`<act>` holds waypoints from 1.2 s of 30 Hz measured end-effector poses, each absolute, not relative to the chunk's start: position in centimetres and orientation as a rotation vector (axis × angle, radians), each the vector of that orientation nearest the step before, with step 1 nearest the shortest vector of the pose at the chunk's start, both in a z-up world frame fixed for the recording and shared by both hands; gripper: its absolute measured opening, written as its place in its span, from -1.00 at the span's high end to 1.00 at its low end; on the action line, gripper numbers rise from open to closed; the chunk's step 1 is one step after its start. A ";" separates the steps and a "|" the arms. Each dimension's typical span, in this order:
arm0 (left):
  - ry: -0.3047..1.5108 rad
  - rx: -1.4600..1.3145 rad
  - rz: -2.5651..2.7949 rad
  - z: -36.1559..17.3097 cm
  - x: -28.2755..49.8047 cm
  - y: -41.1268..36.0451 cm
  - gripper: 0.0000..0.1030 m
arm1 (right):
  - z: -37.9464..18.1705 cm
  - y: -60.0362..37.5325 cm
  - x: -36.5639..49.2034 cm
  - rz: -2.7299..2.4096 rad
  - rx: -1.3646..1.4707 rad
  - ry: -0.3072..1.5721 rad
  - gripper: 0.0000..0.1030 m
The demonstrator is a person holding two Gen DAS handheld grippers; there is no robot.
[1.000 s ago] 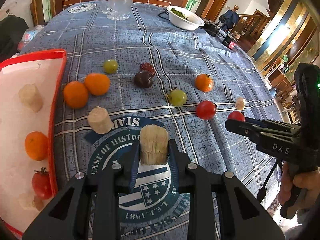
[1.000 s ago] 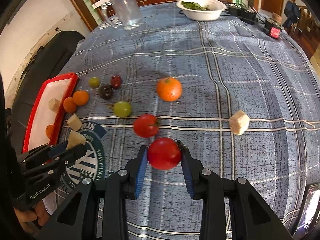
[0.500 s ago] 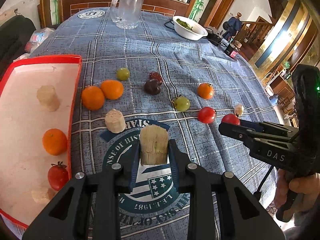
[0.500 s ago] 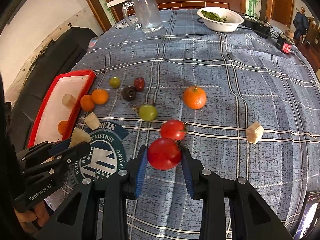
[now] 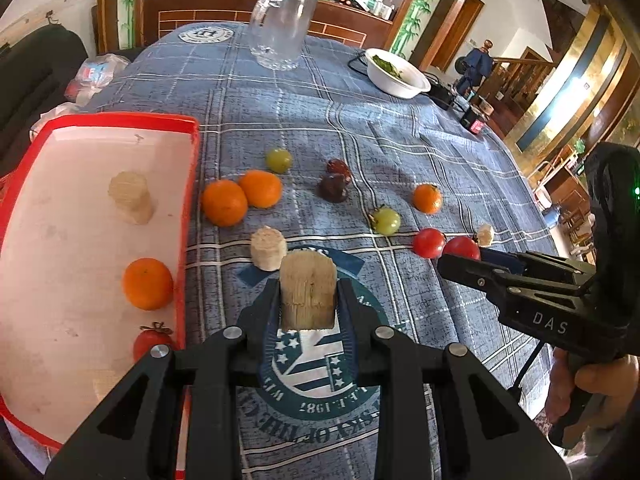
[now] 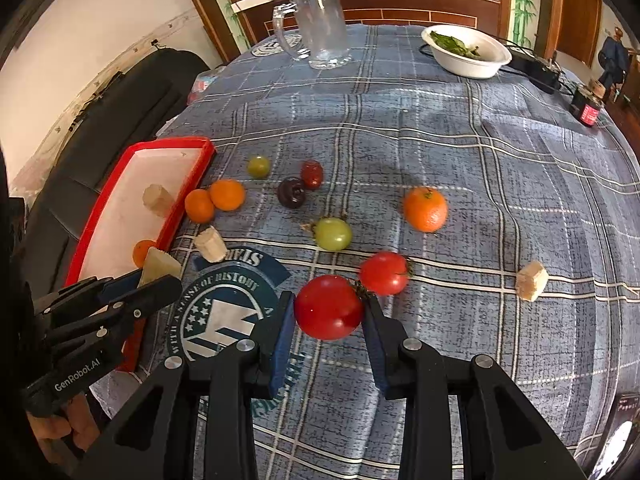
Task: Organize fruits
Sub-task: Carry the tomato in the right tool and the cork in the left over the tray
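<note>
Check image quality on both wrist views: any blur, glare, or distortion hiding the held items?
Left wrist view: held pale chunk sharp in the left hand-held gripper; fisheye bends the tablecloth grid; bright glare at the right-edge doorway; black vignette corners. Right wrist view: held tomato crisp with a small highlight; soft shadows only; right hand-held gripper unblurred.

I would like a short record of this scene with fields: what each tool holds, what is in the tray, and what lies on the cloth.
left tool: shut on a pale fibrous chunk
right tool: shut on a red tomato
red tray: one pale chunk, one orange, one tomato partly hidden
on the cloth: three oranges, two green tomatoes, one red tomato, two dark fruits, two pale chunks
far end of table: glass pitcher, white bowl with greens
</note>
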State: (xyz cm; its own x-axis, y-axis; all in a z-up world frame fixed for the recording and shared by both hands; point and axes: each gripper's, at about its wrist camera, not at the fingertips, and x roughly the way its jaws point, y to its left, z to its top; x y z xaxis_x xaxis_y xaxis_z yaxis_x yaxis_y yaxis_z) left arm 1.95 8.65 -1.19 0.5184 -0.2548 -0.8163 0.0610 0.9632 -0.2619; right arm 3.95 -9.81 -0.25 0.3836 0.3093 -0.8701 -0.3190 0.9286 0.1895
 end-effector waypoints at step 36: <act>0.985 -0.403 0.164 -2.6 -3.6 24.1 0.51 | 0.3 8.2 5.8 0.776 -0.137 1.098 0.35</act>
